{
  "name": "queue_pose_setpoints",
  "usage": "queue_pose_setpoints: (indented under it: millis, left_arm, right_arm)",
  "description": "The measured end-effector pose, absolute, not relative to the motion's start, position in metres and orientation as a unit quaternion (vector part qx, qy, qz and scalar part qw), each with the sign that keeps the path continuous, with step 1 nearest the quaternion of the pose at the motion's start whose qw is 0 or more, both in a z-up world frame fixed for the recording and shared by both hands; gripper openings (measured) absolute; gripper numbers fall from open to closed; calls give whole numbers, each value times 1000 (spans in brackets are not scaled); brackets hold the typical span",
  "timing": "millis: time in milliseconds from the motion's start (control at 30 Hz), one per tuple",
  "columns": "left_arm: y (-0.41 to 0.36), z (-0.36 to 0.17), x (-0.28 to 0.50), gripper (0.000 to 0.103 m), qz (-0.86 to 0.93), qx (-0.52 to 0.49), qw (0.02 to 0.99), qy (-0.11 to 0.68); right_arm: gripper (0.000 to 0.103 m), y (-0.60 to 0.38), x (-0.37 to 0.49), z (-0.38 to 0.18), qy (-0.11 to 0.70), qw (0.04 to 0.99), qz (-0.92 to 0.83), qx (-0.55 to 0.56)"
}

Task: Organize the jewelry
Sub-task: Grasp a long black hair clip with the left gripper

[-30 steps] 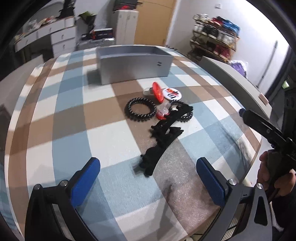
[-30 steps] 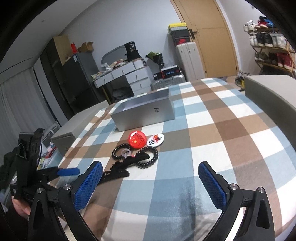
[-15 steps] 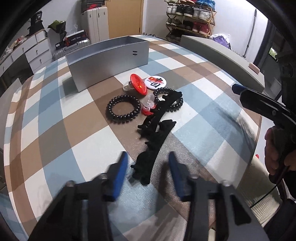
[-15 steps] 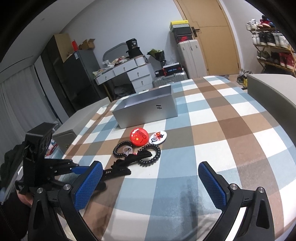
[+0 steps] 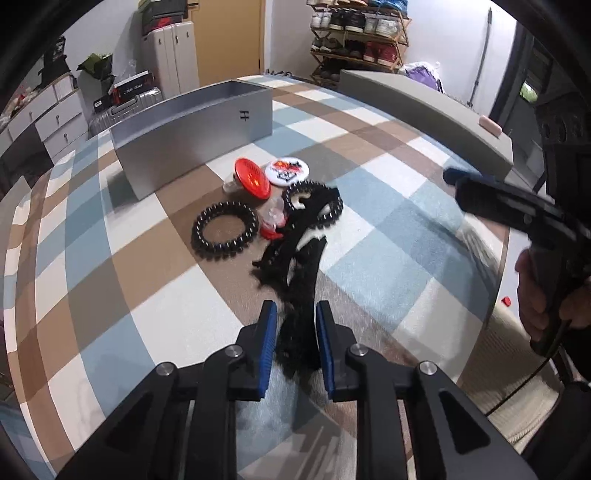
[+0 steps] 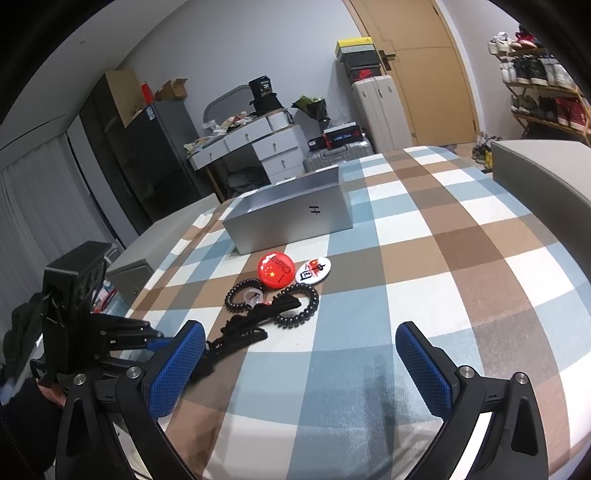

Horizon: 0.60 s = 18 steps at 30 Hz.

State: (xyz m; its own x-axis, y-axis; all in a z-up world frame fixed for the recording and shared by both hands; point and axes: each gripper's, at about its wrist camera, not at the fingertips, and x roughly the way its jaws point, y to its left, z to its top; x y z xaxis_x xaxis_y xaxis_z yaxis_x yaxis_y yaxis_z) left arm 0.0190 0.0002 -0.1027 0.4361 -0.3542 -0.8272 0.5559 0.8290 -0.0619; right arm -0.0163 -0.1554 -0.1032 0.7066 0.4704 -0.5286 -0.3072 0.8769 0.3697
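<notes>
closing in from wide apart, the left gripper [image 5: 292, 334] jaws now squeeze the near end of the black lacy band [image 5: 300, 258]. it lies on the checked cloth [image 5: 369, 229], stretching away toward the grey box [image 5: 192, 144]. the right gripper [image 6: 299, 365] waits spread open, farther off.

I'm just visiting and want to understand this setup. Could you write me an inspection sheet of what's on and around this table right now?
Surface: checked cloth in blue, brown and white.
Job's things: grey box, open on top; red badge; white badge; two black coil bands, one partly under a long black hair clip.
Clutter: nothing seen.
Grippers: left gripper closing, the clip's near end between its fingers; right gripper open, holding nothing.
Cables: thin black cable below the right hand.
Surroundings: shoe rack, suitcases, drawer desk.
</notes>
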Motion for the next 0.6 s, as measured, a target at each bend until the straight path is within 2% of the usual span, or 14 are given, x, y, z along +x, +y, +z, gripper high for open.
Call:
queue_pose_setpoints:
  millis: [233, 600]
  left_arm:
    - [-3, -109, 35, 18, -278, 78, 824, 488]
    - [-21, -106, 13, 14, -274, 157, 827, 465]
  right_arm:
    - [103, -163, -19, -107, 321, 915, 207, 134]
    - [103, -165, -18, -107, 324, 914, 205, 136]
